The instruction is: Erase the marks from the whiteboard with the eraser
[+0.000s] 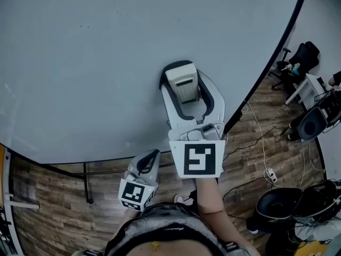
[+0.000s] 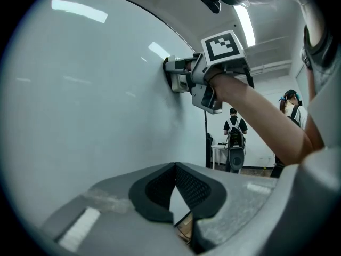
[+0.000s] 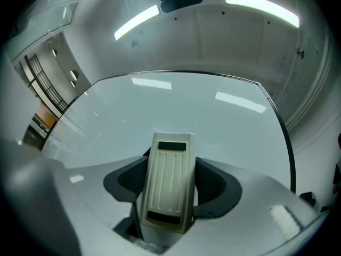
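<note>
Whiteboard (image 1: 80, 63) touches eraser (image 1: 183, 87), pad hidden, in right gripper (image 3: 169, 184).

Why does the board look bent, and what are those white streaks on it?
Head view: the wide lens bows the whiteboard edge into a curve. Left gripper view: a dark round rim frames the picture, and the ceiling lights glare off the whiteboard as streaks. Right gripper view: the same reflected streaks show above the eraser, which looks sharp.
</note>
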`<state>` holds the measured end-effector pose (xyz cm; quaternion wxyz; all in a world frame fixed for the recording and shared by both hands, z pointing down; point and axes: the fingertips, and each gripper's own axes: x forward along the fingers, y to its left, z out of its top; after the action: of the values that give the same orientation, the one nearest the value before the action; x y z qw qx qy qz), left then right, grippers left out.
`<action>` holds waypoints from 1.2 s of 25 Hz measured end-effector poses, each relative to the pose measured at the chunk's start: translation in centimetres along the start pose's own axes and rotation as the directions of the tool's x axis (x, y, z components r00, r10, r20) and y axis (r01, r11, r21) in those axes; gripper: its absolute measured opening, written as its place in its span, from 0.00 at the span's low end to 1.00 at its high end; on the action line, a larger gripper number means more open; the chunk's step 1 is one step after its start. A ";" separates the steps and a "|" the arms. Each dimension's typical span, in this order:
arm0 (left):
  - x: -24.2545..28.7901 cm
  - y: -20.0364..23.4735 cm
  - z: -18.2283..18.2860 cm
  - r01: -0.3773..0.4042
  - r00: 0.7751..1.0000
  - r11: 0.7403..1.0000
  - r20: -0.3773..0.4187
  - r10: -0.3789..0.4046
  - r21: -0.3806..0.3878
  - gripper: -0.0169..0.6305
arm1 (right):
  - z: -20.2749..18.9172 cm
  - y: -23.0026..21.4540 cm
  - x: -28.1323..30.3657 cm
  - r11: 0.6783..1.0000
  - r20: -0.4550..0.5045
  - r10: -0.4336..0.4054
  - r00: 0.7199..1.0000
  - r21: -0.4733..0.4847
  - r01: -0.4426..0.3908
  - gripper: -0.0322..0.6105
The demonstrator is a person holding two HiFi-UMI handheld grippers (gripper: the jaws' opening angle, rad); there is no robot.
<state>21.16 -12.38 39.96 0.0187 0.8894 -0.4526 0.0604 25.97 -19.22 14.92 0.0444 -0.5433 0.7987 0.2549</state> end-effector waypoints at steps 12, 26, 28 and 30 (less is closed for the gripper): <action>-1.2 -2.5 -1.8 -0.041 0.998 0.999 -0.051 0.041 0.000 0.03 | -9.6 3.5 -3.3 0.993 -0.158 0.019 0.987 -0.116 -0.038 0.47; -3.8 -1.1 -1.8 -0.164 0.985 0.986 -0.051 0.164 -0.001 0.03 | -2.4 2.6 -1.9 0.995 -0.057 0.074 0.996 -0.068 -0.078 0.47; -4.4 -0.9 -1.8 -0.177 0.983 0.984 -0.044 0.178 0.021 0.03 | -0.7 2.4 -1.0 0.993 -0.029 0.066 0.997 -0.095 -0.068 0.47; -4.7 -0.6 -2.0 -0.186 0.982 0.982 -0.039 0.187 0.026 0.03 | 0.7 2.3 -0.1 0.994 -0.001 0.063 0.998 -0.092 -0.062 0.47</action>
<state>18.74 -8.04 41.39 0.0123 0.8418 -0.5328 0.0856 23.79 -18.19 15.18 0.0121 -0.5193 0.8026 0.2934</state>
